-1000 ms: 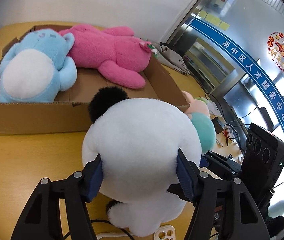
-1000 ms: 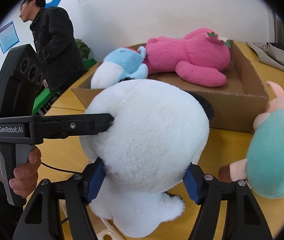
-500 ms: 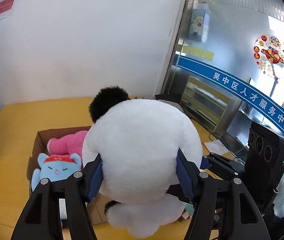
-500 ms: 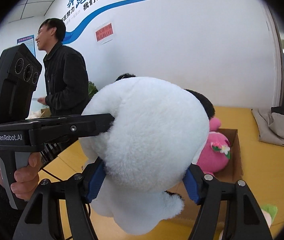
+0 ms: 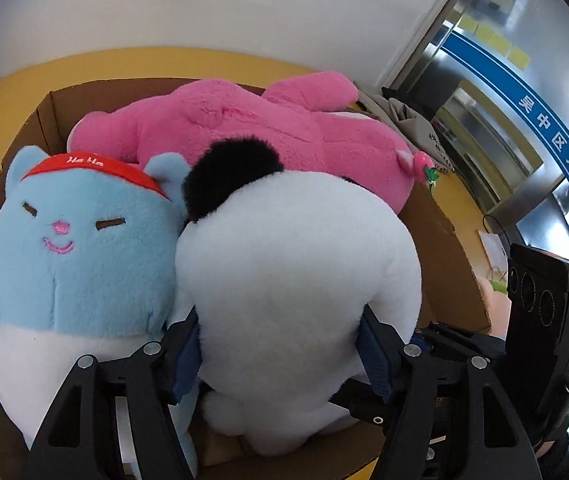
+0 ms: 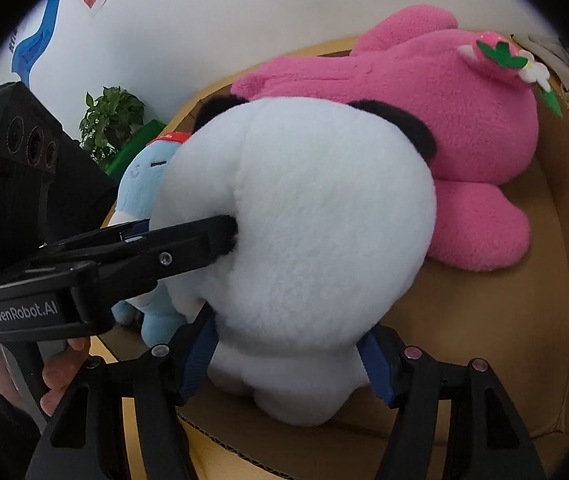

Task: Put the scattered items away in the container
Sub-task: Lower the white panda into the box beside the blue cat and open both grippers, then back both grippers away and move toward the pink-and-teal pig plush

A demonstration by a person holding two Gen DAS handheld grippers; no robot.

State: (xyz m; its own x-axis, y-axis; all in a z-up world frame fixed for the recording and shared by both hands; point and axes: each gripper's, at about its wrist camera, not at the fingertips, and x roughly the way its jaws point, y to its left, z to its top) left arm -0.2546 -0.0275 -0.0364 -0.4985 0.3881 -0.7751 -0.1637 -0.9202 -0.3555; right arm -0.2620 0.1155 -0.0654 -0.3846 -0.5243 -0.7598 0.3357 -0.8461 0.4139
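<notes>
A white panda plush (image 5: 296, 280) with black ears is held by both grippers inside the cardboard box (image 5: 448, 264). My left gripper (image 5: 280, 356) is shut on its lower body. My right gripper (image 6: 290, 360) is shut on it too, from the other side; the panda also shows in the right wrist view (image 6: 304, 232). A blue cat plush (image 5: 64, 264) lies in the box to the panda's left. A pink plush (image 5: 264, 128) lies along the box's far side. The panda's underside is hidden.
The box sits on a yellow table (image 5: 16, 80). A grey bag (image 5: 416, 128) lies beyond the box at right. Part of another plush (image 5: 496, 300) shows past the box's right wall. A potted plant (image 6: 108, 120) stands by the wall.
Both grippers have carried the panda from high above the table down into the box, between the blue cat and the pink plush. Both stay shut on it.
</notes>
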